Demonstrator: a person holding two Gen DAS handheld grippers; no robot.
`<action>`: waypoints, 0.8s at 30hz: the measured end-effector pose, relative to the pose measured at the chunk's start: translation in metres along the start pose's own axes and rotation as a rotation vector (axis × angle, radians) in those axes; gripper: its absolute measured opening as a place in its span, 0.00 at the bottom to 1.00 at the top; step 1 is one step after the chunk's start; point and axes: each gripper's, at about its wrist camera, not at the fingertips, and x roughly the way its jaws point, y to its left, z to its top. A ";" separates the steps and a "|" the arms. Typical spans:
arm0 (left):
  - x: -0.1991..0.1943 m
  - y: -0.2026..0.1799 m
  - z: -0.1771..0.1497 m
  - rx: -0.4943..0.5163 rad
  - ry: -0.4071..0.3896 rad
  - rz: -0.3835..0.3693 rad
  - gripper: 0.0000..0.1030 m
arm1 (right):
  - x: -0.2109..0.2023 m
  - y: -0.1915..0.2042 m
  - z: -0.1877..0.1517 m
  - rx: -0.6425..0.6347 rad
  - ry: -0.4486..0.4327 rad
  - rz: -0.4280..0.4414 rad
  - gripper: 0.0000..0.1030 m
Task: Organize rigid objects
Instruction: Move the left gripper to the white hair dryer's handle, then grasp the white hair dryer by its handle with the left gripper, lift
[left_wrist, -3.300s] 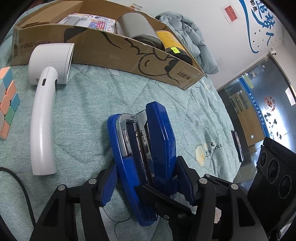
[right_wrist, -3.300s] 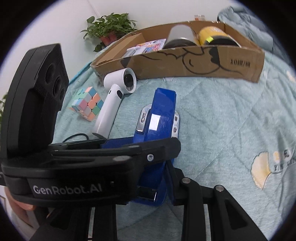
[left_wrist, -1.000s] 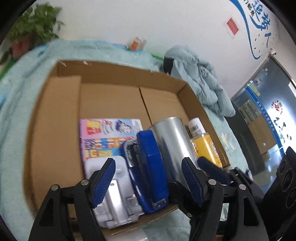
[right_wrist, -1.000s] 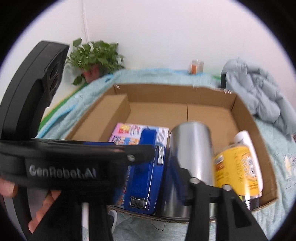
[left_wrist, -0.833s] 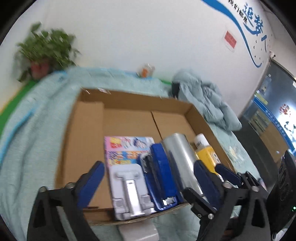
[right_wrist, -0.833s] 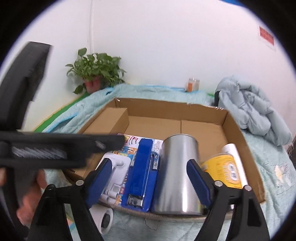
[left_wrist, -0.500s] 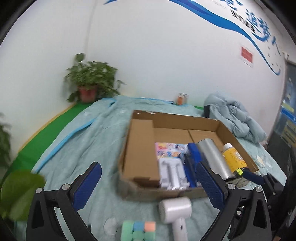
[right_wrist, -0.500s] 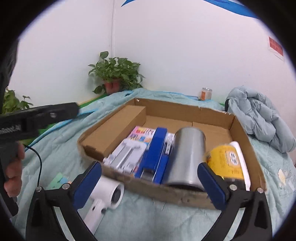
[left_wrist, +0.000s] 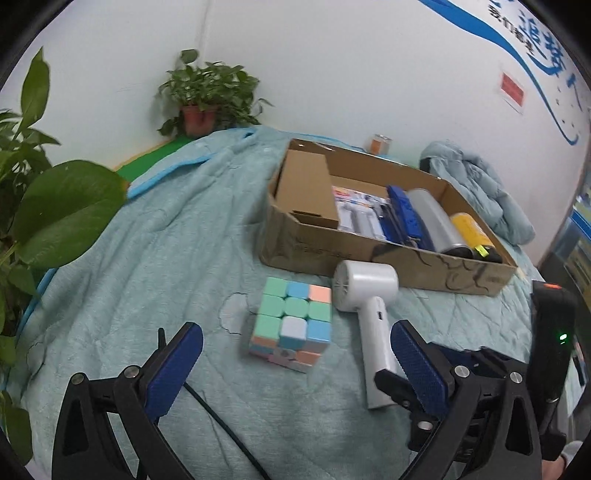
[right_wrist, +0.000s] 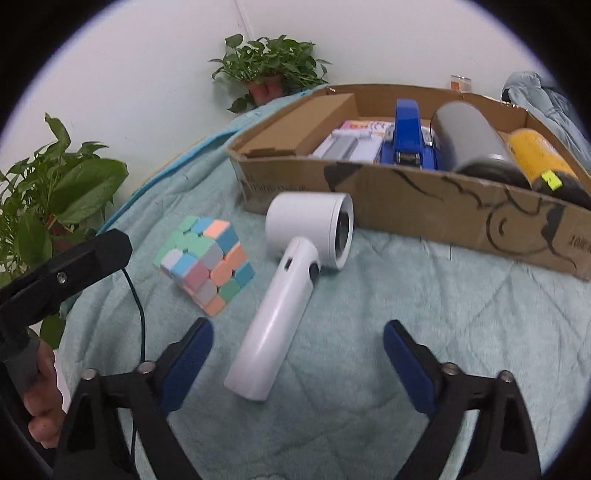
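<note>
While both show cube (left_wrist: 290, 323), only right shows hand (right_wrist: 42, 398).

free: quilt (right_wrist: 424, 295) right of hair dryer (right_wrist: 284, 291) | blocked: cube (right_wrist: 207, 258) left, box (right_wrist: 424, 192) behind, seemingly close

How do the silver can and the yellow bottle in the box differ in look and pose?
The silver can is plain grey metal; the yellow bottle carries a label and a small green tag. The can is thicker than the bottle. The can lies next to the blue stapler; the bottle lies at the box's end. Both lie on their sides, side by side.
</note>
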 end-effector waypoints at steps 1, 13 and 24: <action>-0.001 -0.002 -0.001 -0.002 0.000 -0.012 0.99 | 0.001 0.001 -0.002 -0.005 0.007 0.000 0.67; -0.010 -0.013 0.004 -0.047 0.077 -0.176 0.99 | -0.013 0.012 -0.014 -0.043 0.002 0.024 0.24; 0.029 -0.097 -0.043 -0.067 0.419 -0.563 0.83 | -0.082 -0.020 -0.085 0.017 0.042 0.064 0.22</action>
